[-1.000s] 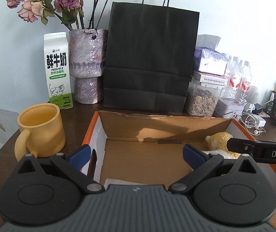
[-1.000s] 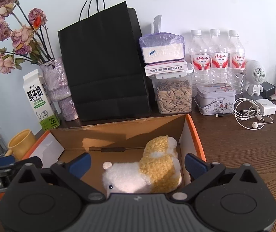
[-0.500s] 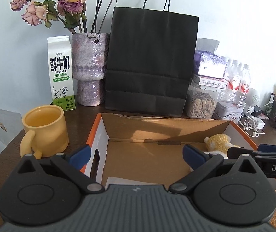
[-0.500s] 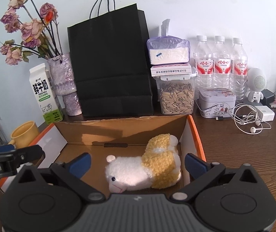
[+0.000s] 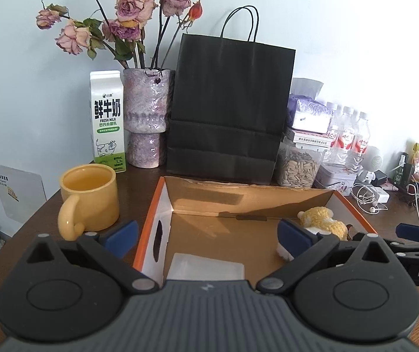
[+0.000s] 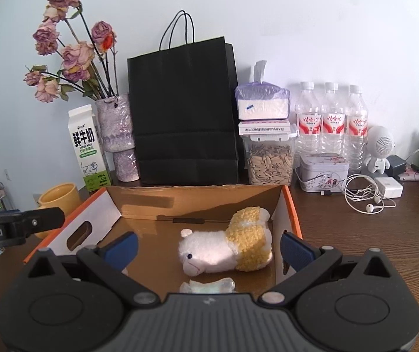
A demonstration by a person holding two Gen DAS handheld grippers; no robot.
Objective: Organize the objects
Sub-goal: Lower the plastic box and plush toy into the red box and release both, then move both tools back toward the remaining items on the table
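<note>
Lying on its side, a white and yellow plush sheep [image 6: 227, 249] is seen on the floor of the open cardboard box [image 6: 197, 196], against the box's right wall. Both tongs are held above the box's near edge with their blue-tipped jaws spread wide and nothing gripped: the left gripper [image 5: 206, 234] over the box's left half, the right gripper [image 6: 208, 248] framing the sheep. A yellow mug [image 5: 89, 199] is set on the wooden table [image 6: 385, 234], just left of the box.
</note>
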